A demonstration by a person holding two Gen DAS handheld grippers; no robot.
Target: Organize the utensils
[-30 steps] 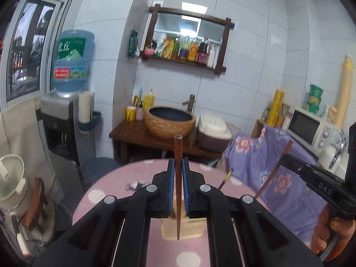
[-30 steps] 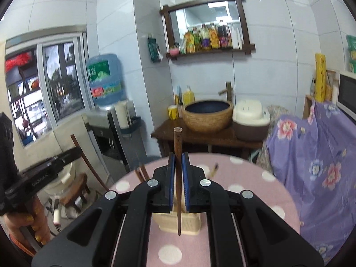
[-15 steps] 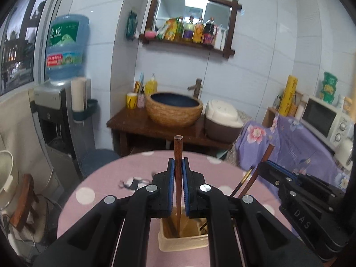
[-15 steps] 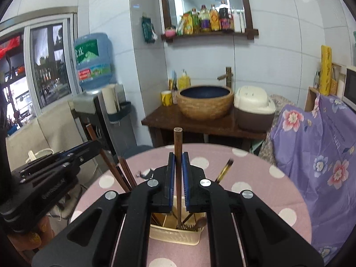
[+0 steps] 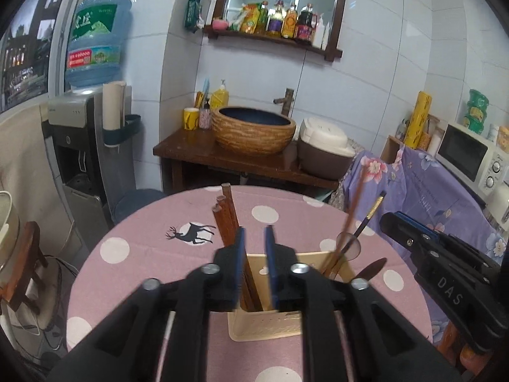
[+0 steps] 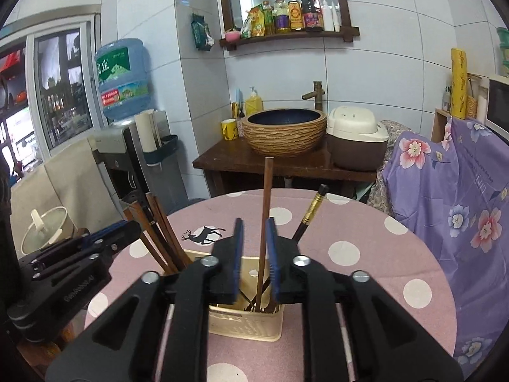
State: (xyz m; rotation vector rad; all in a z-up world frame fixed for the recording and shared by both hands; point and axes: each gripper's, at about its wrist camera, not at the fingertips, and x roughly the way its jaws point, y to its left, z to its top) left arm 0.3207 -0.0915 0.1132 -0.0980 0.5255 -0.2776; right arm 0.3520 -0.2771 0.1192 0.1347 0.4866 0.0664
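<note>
A cream utensil holder [image 5: 265, 324] [image 6: 246, 323] stands on the pink polka-dot table [image 5: 136, 254]. My left gripper [image 5: 253, 232] is open just above it; brown chopsticks [image 5: 226, 219] lean in the holder's left side, free of the jaws. My right gripper [image 6: 253, 224] is open above the holder; a brown chopstick [image 6: 265, 210] stands in the holder between its jaws, no longer clamped. A black gold-banded chopstick [image 6: 310, 215] and a dark spoon [image 5: 372, 269] also stand in the holder. Each gripper shows in the other's view: right [image 5: 445, 270], left [image 6: 73, 261].
Behind the table stands a wooden stand [image 5: 222, 156] with a woven basin [image 5: 253, 130] and a rice cooker [image 5: 327, 149]. A water dispenser [image 5: 82, 146] is at left, a purple floral cover [image 6: 461, 197] and a microwave [image 5: 470, 159] at right.
Both grippers lowered their chopsticks into the holder and opened. The chopsticks now stand in the holder, released, and the left ones lean to the left.
</note>
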